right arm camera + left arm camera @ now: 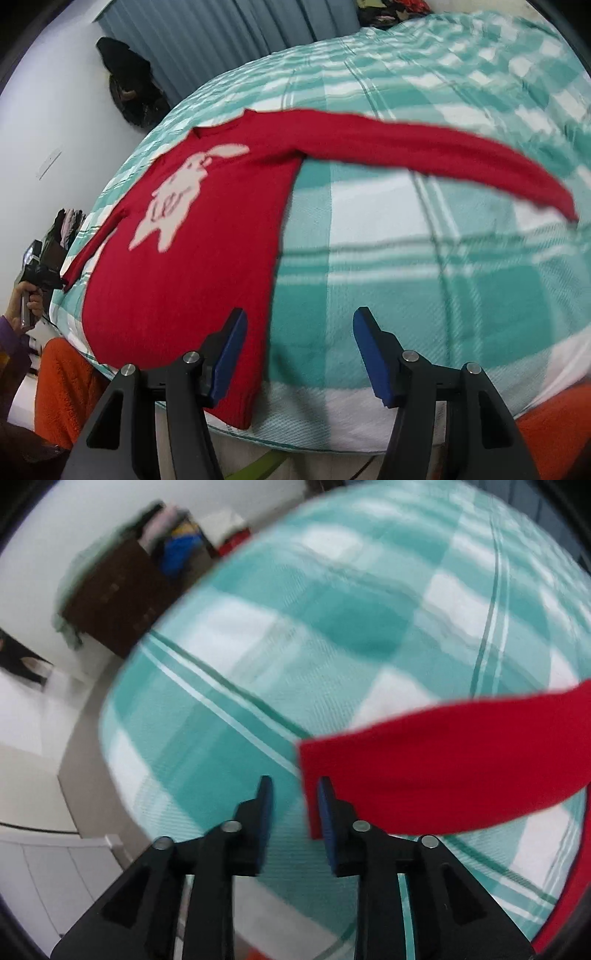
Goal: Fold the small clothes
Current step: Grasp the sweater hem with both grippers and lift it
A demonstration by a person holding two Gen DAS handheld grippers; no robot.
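Observation:
A small red sweater [192, 266] with a white rabbit [181, 195] on its front lies flat on a bed with a teal and white checked cover [461, 280]. Its right sleeve [443, 147] stretches across the bed. In the left wrist view the end of a red sleeve [443, 760] lies just right of my left gripper [295, 805], which is open and empty beside the cuff. My right gripper [299, 350] is open and empty above the sweater's lower right hem.
A dark wooden cabinet [114, 594] with piled clothes stands beyond the bed by a white wall. Grey curtains [229, 33] hang behind the bed. An orange cloth [62, 384] is at the near bed edge. A person's hand [26, 306] shows at far left.

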